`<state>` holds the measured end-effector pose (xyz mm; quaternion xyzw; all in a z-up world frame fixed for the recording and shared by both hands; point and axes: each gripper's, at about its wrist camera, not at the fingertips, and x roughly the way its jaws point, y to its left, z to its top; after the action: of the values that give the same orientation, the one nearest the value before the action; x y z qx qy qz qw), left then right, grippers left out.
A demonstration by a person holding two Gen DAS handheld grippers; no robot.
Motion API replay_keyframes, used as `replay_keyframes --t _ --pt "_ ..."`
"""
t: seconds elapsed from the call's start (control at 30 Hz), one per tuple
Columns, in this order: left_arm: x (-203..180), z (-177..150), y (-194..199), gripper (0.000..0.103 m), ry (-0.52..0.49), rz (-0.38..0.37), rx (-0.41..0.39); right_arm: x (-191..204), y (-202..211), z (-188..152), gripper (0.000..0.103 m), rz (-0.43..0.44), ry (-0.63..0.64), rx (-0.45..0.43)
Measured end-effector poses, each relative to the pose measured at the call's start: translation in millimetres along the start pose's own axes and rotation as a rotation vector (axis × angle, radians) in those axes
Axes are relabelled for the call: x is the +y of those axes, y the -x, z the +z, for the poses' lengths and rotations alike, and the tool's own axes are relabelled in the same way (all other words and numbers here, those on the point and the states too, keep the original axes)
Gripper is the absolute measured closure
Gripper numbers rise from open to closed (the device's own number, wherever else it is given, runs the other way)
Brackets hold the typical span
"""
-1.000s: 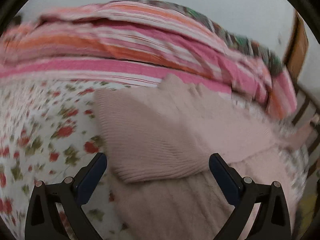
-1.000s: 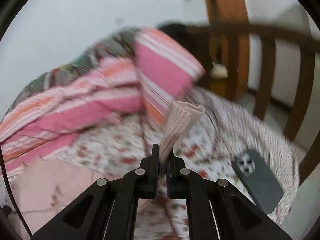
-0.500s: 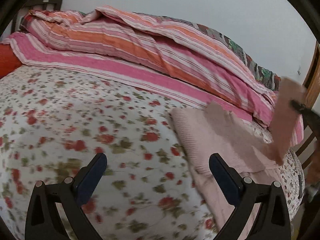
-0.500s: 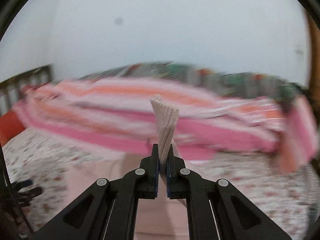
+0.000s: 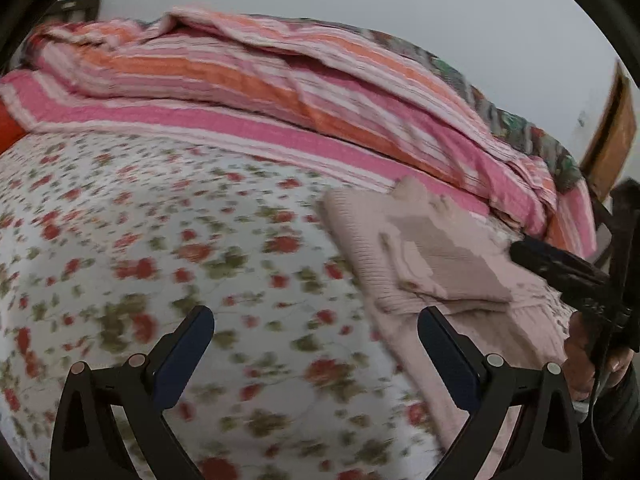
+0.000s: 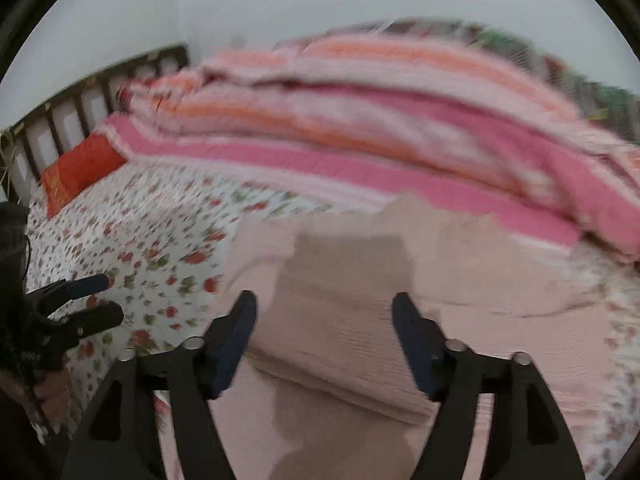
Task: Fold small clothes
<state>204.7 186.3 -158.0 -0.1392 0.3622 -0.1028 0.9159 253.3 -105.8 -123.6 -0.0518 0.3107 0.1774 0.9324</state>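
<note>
Left gripper (image 5: 316, 344): jaws spread wide, empty, above floral bedsheet (image 5: 160, 248).
Right gripper (image 6: 324, 340): jaws parted, gripping nothing, over pink knit garment (image 6: 360, 292).
Garment: lay partly folded on sheet, at 2 o'clock from left gripper.
Striped quilt (image 5: 280, 92): heaped at 12 o'clock beyond garment.
Red pillow (image 6: 80, 168): at 10 o'clock, by headboard (image 6: 80, 100).

- Knit sweater (image 5: 420, 256): pale dusty pink, ribbed.
- Bedsheet (image 5: 160, 240): white with small red flowers and olive-green leaves.
- Quilt (image 5: 280, 92): pink, orange and white stripes.
- Pillow (image 6: 80, 172): red-orange.
- Gripper pads (image 6: 232, 340): dark blue.
</note>
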Motion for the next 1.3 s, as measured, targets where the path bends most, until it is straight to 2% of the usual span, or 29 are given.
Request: replay_keyframes --t 0.07,0.13,0.17,0.23,0.3,0.4,0.47,0.5,0.53,0.6,0.67,0.7,0.73,0.8,0.9,0.93,1.0,1.03,1.17,1.27,1.3 --pt "-14.5 3.2 -5.1 0.002 -0.02 -0.033 -0.004 -27.4 21.2 -10.0 0.027 -0.089 -0.005 -0.02" --pt "-27.8 6.0 -12.4 0.008 -0.035 -0.08 0.001 -64.2 38.2 -28.9 0.028 -0.198 -0.039 -0.014" --pt "-34.5 6.4 -16.8 0.011 -0.04 -0.101 0.009 -74.9 41.2 -33.1 0.028 -0.223 -0.056 -0.006" --pt "-48.0 6.0 -27.4 0.031 -0.048 -0.139 0.027 -109.2 46.9 -51.9 0.029 -0.265 -0.123 0.029" --pt "-57.7 4.0 -40.1 0.041 -0.048 -0.162 0.054 -136.8 48.2 -69.1 0.035 -0.292 -0.186 0.055" --pt "-63.6 0.8 -54.2 0.05 -0.036 -0.154 0.083 -160.0 43.4 -87.2 0.038 -0.316 -0.237 0.088" --pt "-65.1 0.1 -57.7 0.053 -0.023 -0.151 0.073 -167.2 37.3 -95.6 0.039 -0.32 -0.26 0.098" --pt "-66.6 1.1 -59.3 0.055 -0.017 -0.142 0.07 -172.8 34.5 -100.1 0.039 -0.315 -0.274 0.105" --pt "-67.4 2.1 -60.5 0.062 -0.012 -0.137 0.069 -178.1 31.5 -103.4 0.04 -0.3 -0.29 0.113" --pt "-70.1 5.6 -63.0 0.066 0.015 -0.145 0.063 -184.3 25.5 -106.3 0.042 -0.28 -0.302 0.12" --pt "-72.9 8.0 -69.6 0.078 0.028 -0.137 0.079 -187.5 21.0 -106.1 0.042 -0.266 -0.309 0.123" --pt "-75.3 7.9 -74.1 0.089 0.03 -0.12 0.089 -187.9 18.9 -105.0 0.042 -0.261 -0.307 0.122" --pt "-78.0 7.0 -78.6 0.095 0.028 -0.107 0.098 -189.6 17.4 -103.8 0.042 -0.255 -0.304 0.119" --pt "-80.8 5.7 -75.9 0.096 0.028 -0.081 0.057 -193.5 15.3 -101.3 0.044 -0.232 -0.313 0.111" --pt "-81.6 8.5 -57.9 0.096 0.031 -0.096 -0.022 -196.2 21.0 -101.6 0.047 -0.164 -0.322 0.077" --pt "-82.0 7.7 -54.3 0.096 0.016 -0.051 -0.038 -197.1 24.0 -103.5 0.047 -0.144 -0.331 0.062" --pt "-79.4 4.9 -57.9 0.096 -0.002 0.031 -0.029 -199.2 25.4 -105.3 0.047 -0.12 -0.344 0.06" --pt "-76.3 3.9 -60.5 0.096 0.006 0.046 -0.019 -200.5 27.0 -106.0 0.047 -0.101 -0.354 0.054" --pt "-61.1 -2.6 -63.5 0.096 0.084 0.018 -0.003 -199.2 39.6 -103.8 0.047 -0.054 -0.357 -0.009" --pt "-67.0 -3.4 -67.7 0.089 0.054 0.049 0.005 -197.6 41.7 -95.8 0.046 -0.058 -0.355 -0.04" --pt "-69.0 -4.4 -69.2 0.08 0.041 0.068 0.005 -197.2 38.8 -93.4 0.046 -0.075 -0.351 -0.039"
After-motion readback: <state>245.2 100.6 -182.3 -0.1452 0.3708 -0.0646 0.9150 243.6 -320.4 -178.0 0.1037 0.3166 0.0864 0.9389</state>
